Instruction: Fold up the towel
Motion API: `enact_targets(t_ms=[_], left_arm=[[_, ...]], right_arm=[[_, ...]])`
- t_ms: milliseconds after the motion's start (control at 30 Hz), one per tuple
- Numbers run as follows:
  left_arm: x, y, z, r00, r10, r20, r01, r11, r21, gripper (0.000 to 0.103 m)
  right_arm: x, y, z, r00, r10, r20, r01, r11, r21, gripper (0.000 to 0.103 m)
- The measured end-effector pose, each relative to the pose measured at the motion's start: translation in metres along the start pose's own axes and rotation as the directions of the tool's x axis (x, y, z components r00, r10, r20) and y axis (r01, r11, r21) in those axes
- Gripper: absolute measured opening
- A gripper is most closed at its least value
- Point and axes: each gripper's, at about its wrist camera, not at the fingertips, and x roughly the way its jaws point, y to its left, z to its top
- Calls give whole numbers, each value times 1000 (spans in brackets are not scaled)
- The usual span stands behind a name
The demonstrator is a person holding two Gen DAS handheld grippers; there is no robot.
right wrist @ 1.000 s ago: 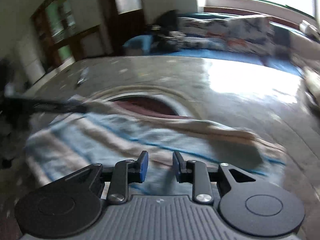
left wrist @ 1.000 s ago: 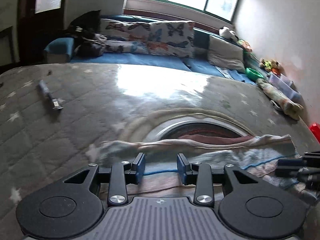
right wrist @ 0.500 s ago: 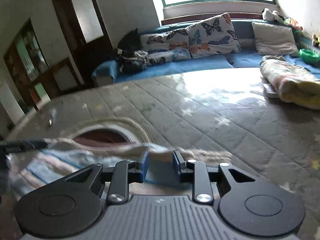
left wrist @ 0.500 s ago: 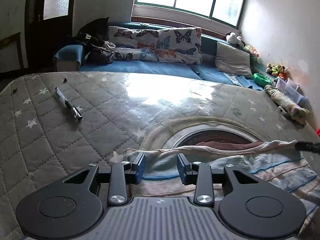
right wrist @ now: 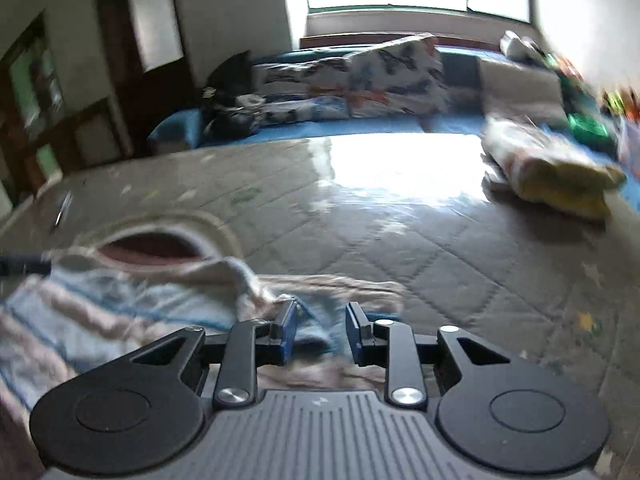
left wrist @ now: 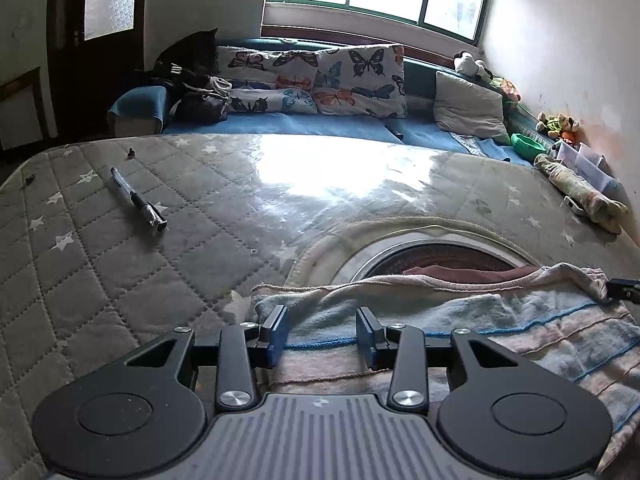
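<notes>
Towel [left wrist: 460, 320], striped blue/pink, lies rumpled on quilted star mattress [left wrist: 160, 260], partly over a round cutout [left wrist: 432, 256]. L gripper [left wrist: 322, 334] fingers apart, above towel's near-left edge, nothing btwn them. R gripper [right wrist: 320, 330] fingers apart, low over bunched right corner; view blurred. Pen [left wrist: 138, 200] well apart, far left.

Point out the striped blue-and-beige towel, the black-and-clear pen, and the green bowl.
Striped blue-and-beige towel [left wrist: 500, 320]: left wrist view, on its flat striped middle.
Black-and-clear pen [left wrist: 138, 200]: left wrist view, on the barrel near the grip.
Green bowl [left wrist: 527, 145]: left wrist view, on its rim.
</notes>
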Motion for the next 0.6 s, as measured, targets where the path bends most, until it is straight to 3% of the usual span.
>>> enact_targets(t_ms=[67, 233, 367, 467, 600], left_arm=[[0, -1, 0, 1000, 1, -1, -1, 1000, 2, 41], [0, 0, -1, 1000, 0, -2, 0, 1000, 2, 41], [0, 0, -1, 1000, 0, -3, 0, 1000, 5, 41], [0, 0, -2, 1000, 0, -2, 0, 1000, 8, 42], [0, 0, -2, 1000, 1, -3, -1, 1000, 12, 42]], right_arm=[[0, 11, -4, 1000, 6, -6, -7, 998, -58, 27], [2, 2, -4, 999, 32, -7, -32, 999, -14, 27], [3, 2, -1, 998, 58, -24, -59, 997, -42, 28], [8, 5, 1, 997, 77, -33, -79, 994, -70, 24], [10, 9, 1, 997, 77, -27, -79, 993, -83, 11]])
